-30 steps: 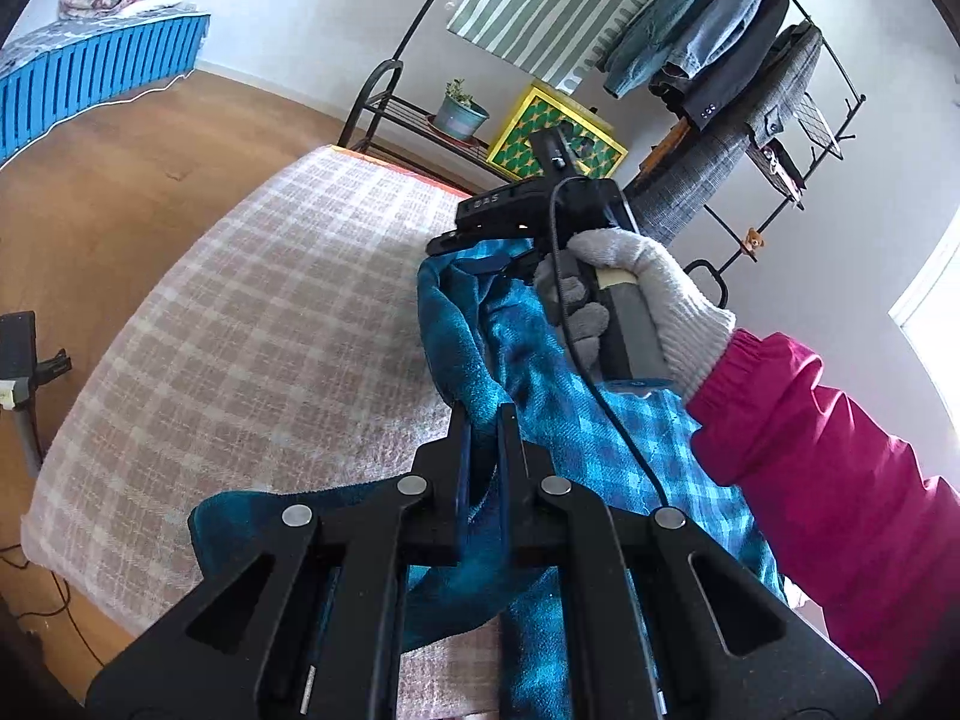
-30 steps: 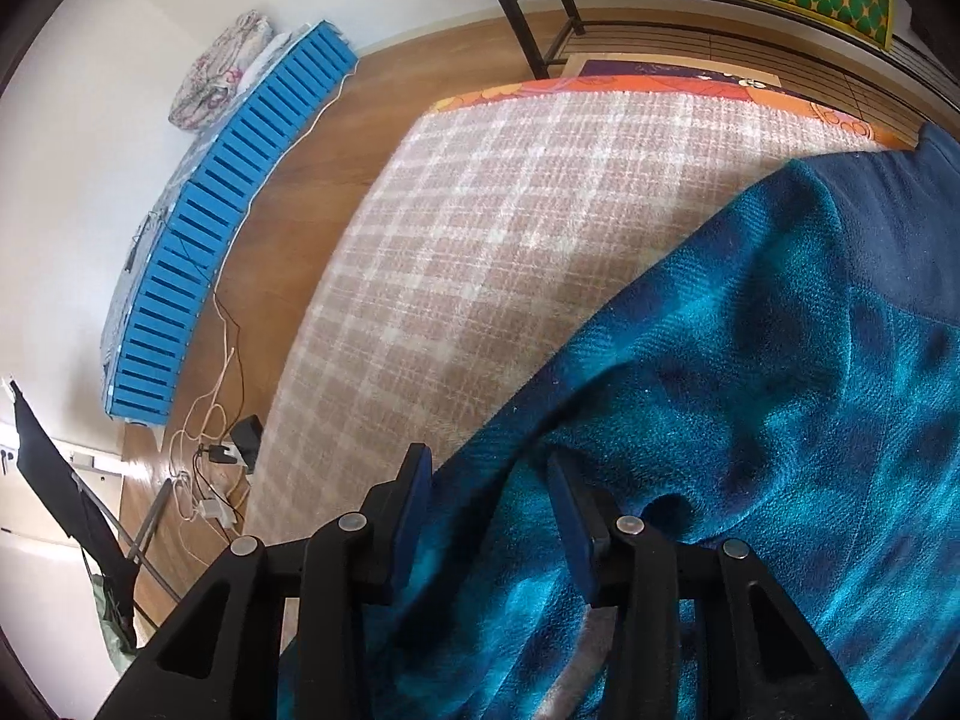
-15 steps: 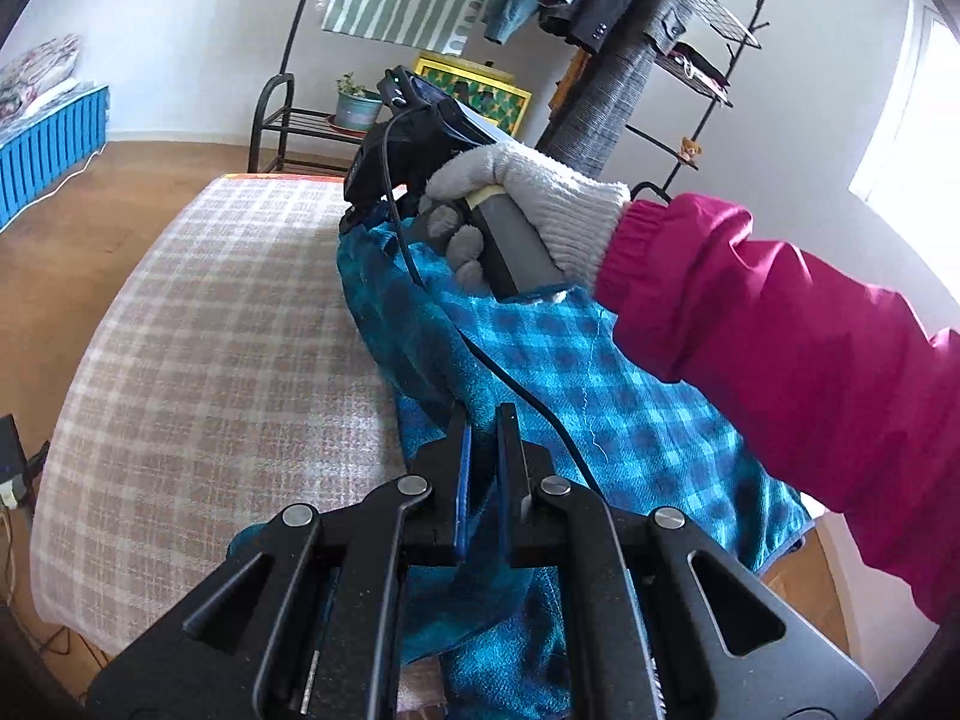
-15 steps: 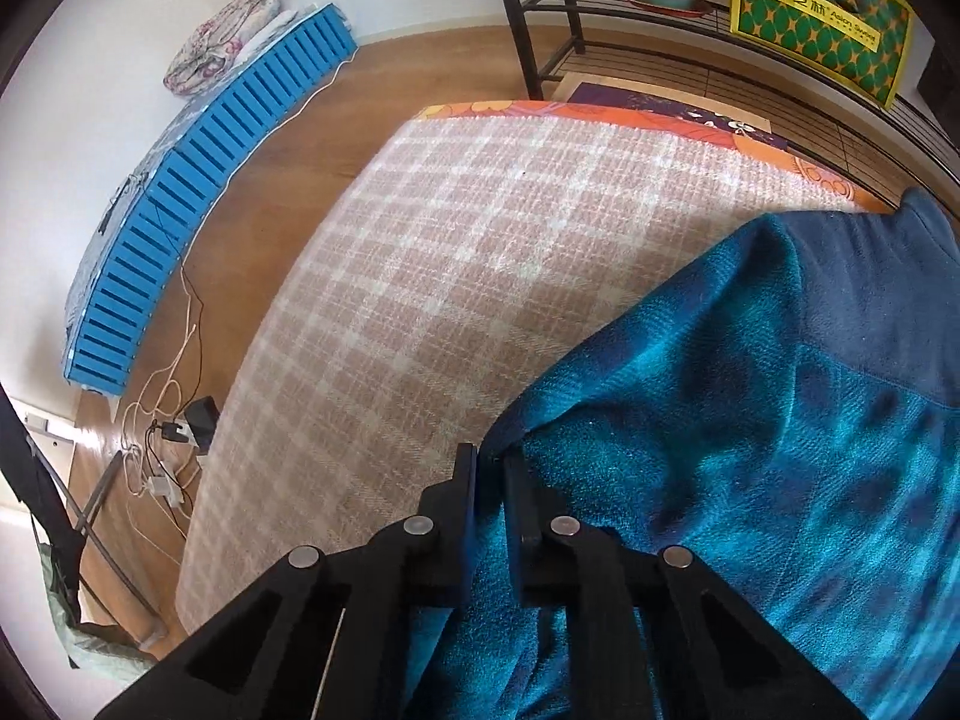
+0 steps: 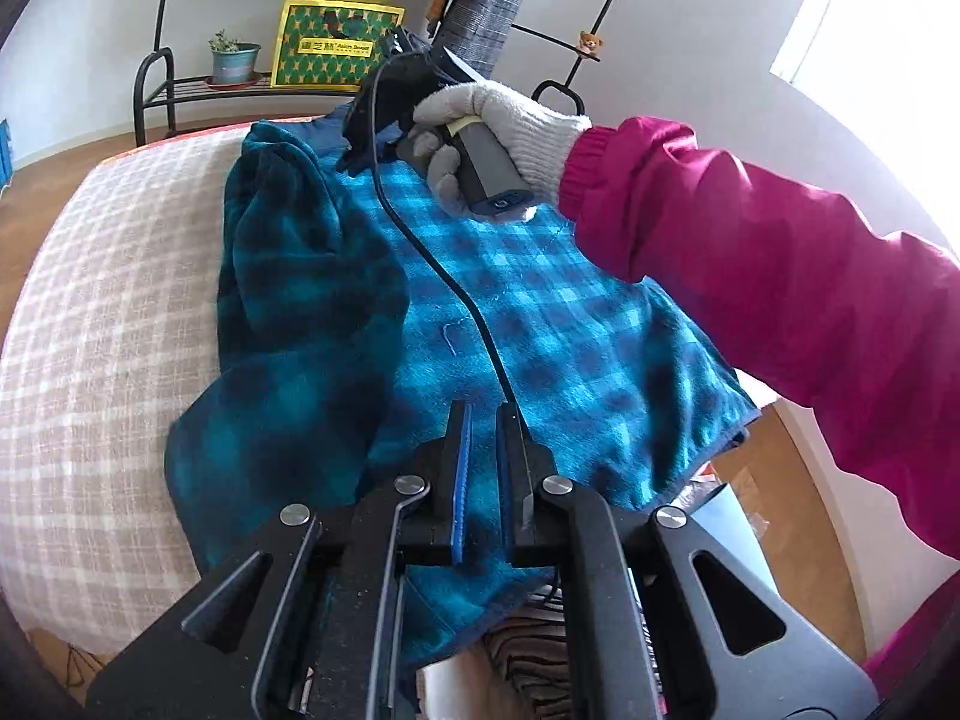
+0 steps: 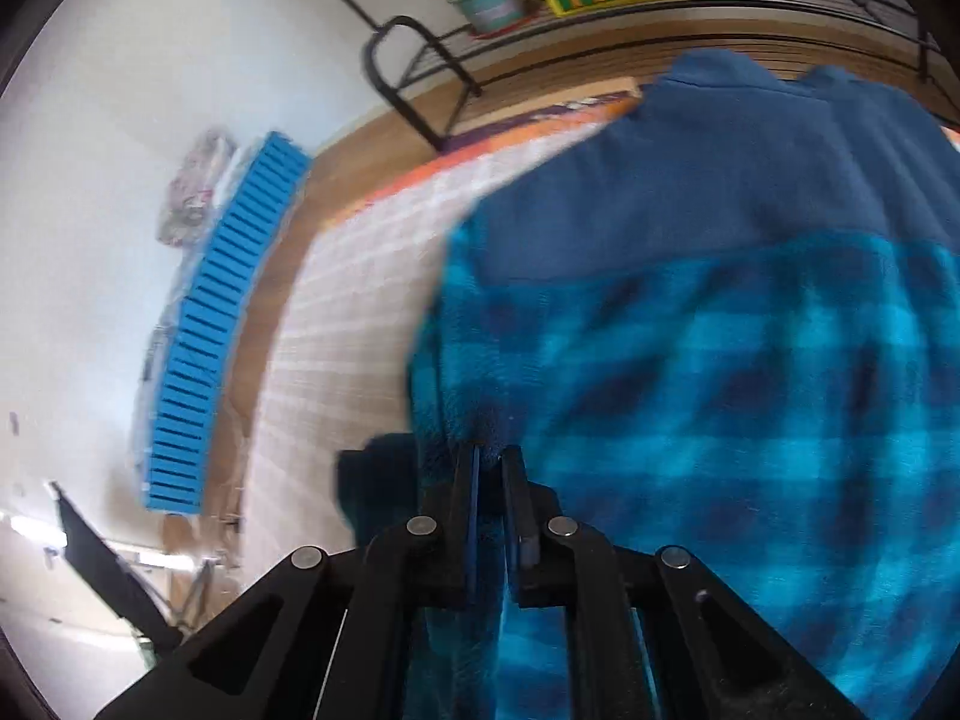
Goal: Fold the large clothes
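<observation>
Both grippers, left (image 5: 483, 420) and right (image 6: 489, 462), have jaws clamped on the blue plaid fleece (image 5: 540, 312), right jaws easing open, on the checked bed (image 5: 108, 300).

Blue plaid fleece garment (image 5: 540, 324), partly folded, on bed

Magenta sleeve (image 5: 780, 276), grey knit glove (image 5: 498, 126), black hand-held gripper (image 5: 483, 420), silver rivets.

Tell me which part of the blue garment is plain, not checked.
The yoke below the collar, the solid navy band at the far end; everything nearer on the blue plaid fleece is checked teal.
</observation>
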A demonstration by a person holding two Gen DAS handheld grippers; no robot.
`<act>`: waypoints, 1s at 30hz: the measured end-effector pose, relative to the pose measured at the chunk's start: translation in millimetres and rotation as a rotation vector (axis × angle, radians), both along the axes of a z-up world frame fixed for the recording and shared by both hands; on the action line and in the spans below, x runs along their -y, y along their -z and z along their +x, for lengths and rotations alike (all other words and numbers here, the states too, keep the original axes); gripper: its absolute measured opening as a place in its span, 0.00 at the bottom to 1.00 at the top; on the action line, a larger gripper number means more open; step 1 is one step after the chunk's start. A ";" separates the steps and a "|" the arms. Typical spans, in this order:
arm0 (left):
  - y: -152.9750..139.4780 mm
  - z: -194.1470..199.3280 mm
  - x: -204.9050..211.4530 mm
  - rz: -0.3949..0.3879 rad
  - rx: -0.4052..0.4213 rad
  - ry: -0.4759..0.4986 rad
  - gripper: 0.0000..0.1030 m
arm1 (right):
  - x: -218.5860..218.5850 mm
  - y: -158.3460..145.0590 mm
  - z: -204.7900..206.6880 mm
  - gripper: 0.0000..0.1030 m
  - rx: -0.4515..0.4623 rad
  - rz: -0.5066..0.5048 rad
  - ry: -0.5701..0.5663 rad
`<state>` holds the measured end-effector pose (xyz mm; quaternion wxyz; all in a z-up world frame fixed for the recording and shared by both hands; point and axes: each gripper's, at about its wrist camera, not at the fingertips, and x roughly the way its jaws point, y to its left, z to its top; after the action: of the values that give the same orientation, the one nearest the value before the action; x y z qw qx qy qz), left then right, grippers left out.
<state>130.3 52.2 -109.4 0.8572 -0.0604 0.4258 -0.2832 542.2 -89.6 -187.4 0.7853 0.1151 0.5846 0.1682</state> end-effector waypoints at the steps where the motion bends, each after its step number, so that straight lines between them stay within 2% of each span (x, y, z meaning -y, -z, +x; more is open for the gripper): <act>1: -3.6 -4.5 -5.5 -0.012 -0.004 -0.011 0.08 | 10.5 1.8 -3.0 0.10 -0.008 -0.014 -0.002; 2: -7.5 -8.6 -12.8 -0.025 -0.008 -0.026 0.10 | 21.0 0.7 -8.7 0.11 -0.008 0.001 0.003; 4: -14.0 -17.5 -31.0 -0.027 -0.001 -0.085 0.33 | 40.7 -9.8 -24.0 0.25 0.013 0.049 0.021; 6: -17.6 -24.2 -54.1 -0.027 0.016 -0.161 0.41 | 55.7 -25.7 -45.0 0.25 0.039 0.099 0.018; 8: -13.7 -26.4 -79.0 -0.025 -0.008 -0.230 0.41 | 66.0 -41.1 -70.4 0.25 0.057 0.125 0.000; 9: -9.4 -25.5 -90.4 -0.030 -0.025 -0.257 0.49 | 70.3 -49.6 -84.9 0.27 0.068 0.143 -0.009; 10: -2.7 -24.1 -102.1 -0.028 -0.041 -0.293 0.62 | 75.5 -57.0 -99.7 0.29 0.078 0.164 -0.020; 12: 13.7 -17.5 -127.0 -0.040 -0.086 -0.362 0.71 | 80.0 -70.6 -132.3 0.31 0.097 0.199 -0.049; 16: 64.8 7.2 -160.9 -0.089 -0.224 -0.489 0.71 | 83.2 -76.1 -199.1 0.35 0.113 0.214 -0.100; 20: 106.5 29.2 -164.4 -0.182 -0.325 -0.512 0.71 | 82.7 -69.6 -251.1 0.35 0.113 0.218 -0.120; 21: 113.4 33.2 -163.0 -0.179 -0.337 -0.515 0.66 | 86.4 -65.8 -262.8 0.35 0.110 0.218 -0.118; 22: 119.6 35.5 -157.5 -0.158 -0.337 -0.517 0.49 | 88.7 -62.4 -272.7 0.35 0.106 0.218 -0.112; 23: 124.0 38.8 -151.7 -0.129 -0.337 -0.503 0.37 | 90.6 -59.7 -280.4 0.35 0.103 0.213 -0.105; 24: 127.8 40.1 -144.9 -0.114 -0.335 -0.481 0.08 | 92.5 -57.4 -286.6 0.35 0.102 0.204 -0.099; 25: 130.0 40.9 -141.5 -0.115 -0.334 -0.465 0.04 | 95.1 -55.6 -291.2 0.35 0.100 0.200 -0.093; 27: 124.0 37.9 -139.5 -0.119 -0.304 -0.466 0.04 | 102.2 -53.0 -299.0 0.35 0.097 0.188 -0.081; 30: 91.1 17.0 -130.9 -0.137 -0.208 -0.439 0.03 | 110.0 -55.1 -300.6 0.35 0.095 0.179 -0.072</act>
<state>147.3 183.1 -200.5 0.8436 -0.2382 0.4684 -0.1105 241.7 -199.6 -132.3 0.7923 0.1556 0.5329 0.2531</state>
